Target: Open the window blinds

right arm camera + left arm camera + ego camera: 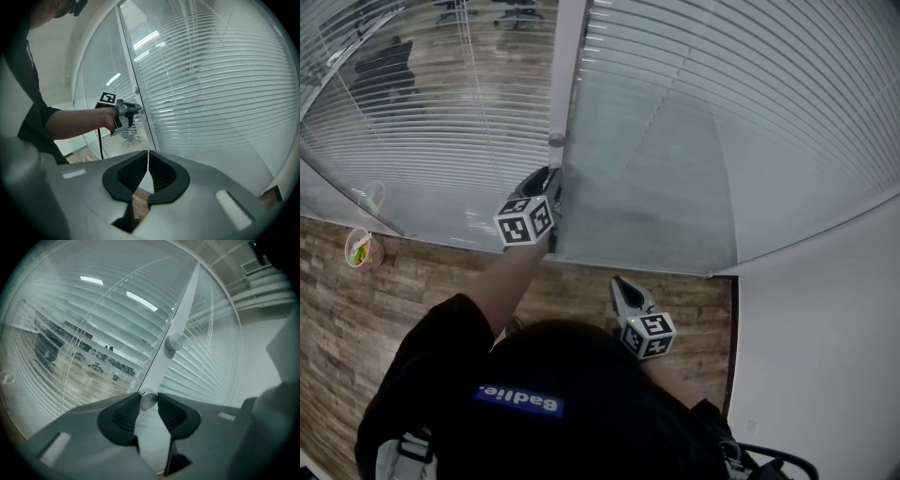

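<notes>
1. The step in hand looks like working the control: the left tongs (148,401) are clenched on a small, round, silver knob (149,398) low on the white post (183,308) that stands between 2 window panes.
2. The right tongs (148,157) are pressed together with nothing in them, held low and well apart from the window.
3. The blinds (741,103) hang on both sides of the post and seem to sit behind glass. They are thin, flat, pale slats running level.
4. Left of the post, the slats are tilted enough to show a room beyond. Right of it, they look almost closed.
5. The next move probably calls for a firm pinch and a roll of the wrist about the knob's own line until the slats lie flat.
6. The knob looks smooth and hard, so it may slip between the dark ribbed pads (123,417).
7. A 2nd knob (174,341) of the same kind sits higher on the post, untouched.
</notes>
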Demonstrator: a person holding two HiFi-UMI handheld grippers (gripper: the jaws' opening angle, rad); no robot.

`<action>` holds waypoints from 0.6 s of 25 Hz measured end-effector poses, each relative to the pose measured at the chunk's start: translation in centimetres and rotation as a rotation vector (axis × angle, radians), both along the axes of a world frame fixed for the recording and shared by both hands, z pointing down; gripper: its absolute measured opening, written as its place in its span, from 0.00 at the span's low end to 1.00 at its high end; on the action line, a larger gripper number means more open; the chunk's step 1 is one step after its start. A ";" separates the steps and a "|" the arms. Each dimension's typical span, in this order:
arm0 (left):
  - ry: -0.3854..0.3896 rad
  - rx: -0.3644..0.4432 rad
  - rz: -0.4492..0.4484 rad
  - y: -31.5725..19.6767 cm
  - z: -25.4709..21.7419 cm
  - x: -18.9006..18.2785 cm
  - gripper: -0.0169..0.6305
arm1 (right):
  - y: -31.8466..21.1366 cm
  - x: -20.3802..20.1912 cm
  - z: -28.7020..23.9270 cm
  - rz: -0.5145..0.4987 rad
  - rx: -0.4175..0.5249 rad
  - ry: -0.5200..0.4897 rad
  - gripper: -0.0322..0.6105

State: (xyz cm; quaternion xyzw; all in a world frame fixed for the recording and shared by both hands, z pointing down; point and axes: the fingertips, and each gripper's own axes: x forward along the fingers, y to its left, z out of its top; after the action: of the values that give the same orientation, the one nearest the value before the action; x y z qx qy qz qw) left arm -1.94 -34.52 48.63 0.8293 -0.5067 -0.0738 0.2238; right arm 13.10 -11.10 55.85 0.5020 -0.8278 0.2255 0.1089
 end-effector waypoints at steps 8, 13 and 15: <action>0.129 -0.047 0.022 -0.1 0.0 -0.1 0.21 | -0.2 -0.4 -0.3 -0.004 0.001 -0.002 0.07; 0.239 -0.102 0.042 -0.2 0.4 -0.2 0.21 | 0.0 -0.4 0.2 -0.009 -0.001 -0.006 0.07; 0.278 -0.127 0.052 -0.2 0.4 -0.2 0.21 | 0.0 -0.5 0.2 -0.010 -0.001 -0.007 0.07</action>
State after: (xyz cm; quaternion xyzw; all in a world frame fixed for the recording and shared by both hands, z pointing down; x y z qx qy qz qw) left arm -2.16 -34.70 49.05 0.8083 -0.4527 -0.1497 0.3453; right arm 12.60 -11.10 56.02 0.4971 -0.8306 0.2270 0.1075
